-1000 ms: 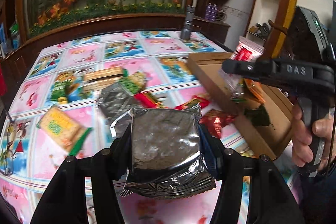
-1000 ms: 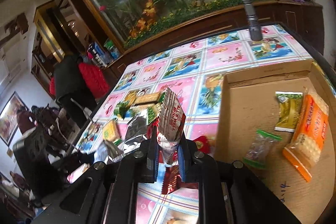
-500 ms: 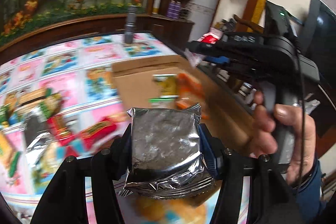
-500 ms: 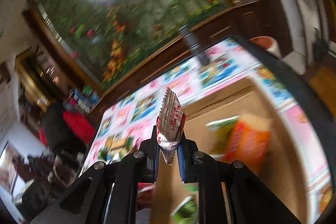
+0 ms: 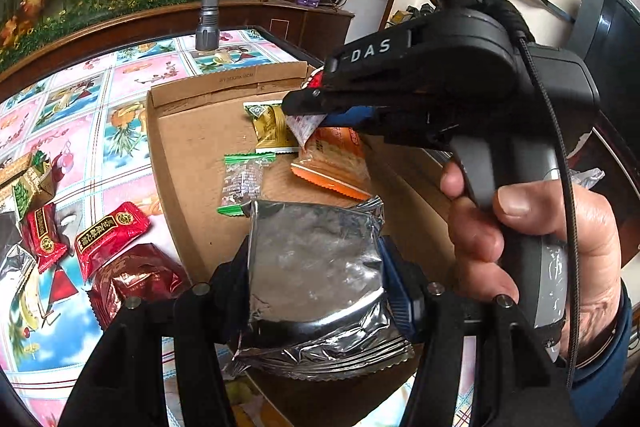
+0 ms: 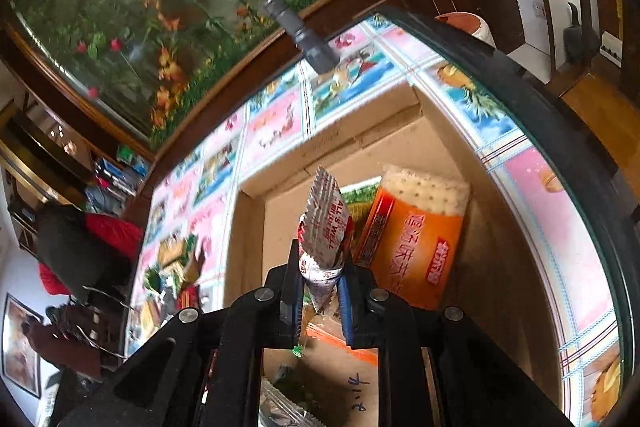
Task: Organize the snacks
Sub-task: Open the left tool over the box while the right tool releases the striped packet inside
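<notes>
My left gripper (image 5: 316, 267) is shut on a silver foil snack pack (image 5: 314, 267), held over the near part of a shallow cardboard box (image 5: 188, 147). My right gripper (image 6: 320, 283) is shut on a red-and-white wrapped snack (image 6: 324, 235) above the same box (image 6: 492, 243). In the left wrist view that right gripper (image 5: 304, 99) hangs over the box with the wrapper's corner (image 5: 304, 127) showing, a hand (image 5: 552, 247) around its handle. Inside the box lie an orange cracker pack (image 5: 336, 163), a gold-green packet (image 5: 272, 127) and a clear green-edged candy (image 5: 242, 183).
Red snack packs (image 5: 112, 231) and a dark red foil pack (image 5: 136, 279) lie on the patterned tablecloth (image 5: 120, 83) left of the box. A grey flashlight (image 5: 208, 15) stands at the table's far edge. A person in black and red (image 6: 76, 243) is at the far left.
Both grippers have swung right from over the loose snacks to above the cardboard box, each keeping its snack. The right gripper has rolled, so its view is tilted.
</notes>
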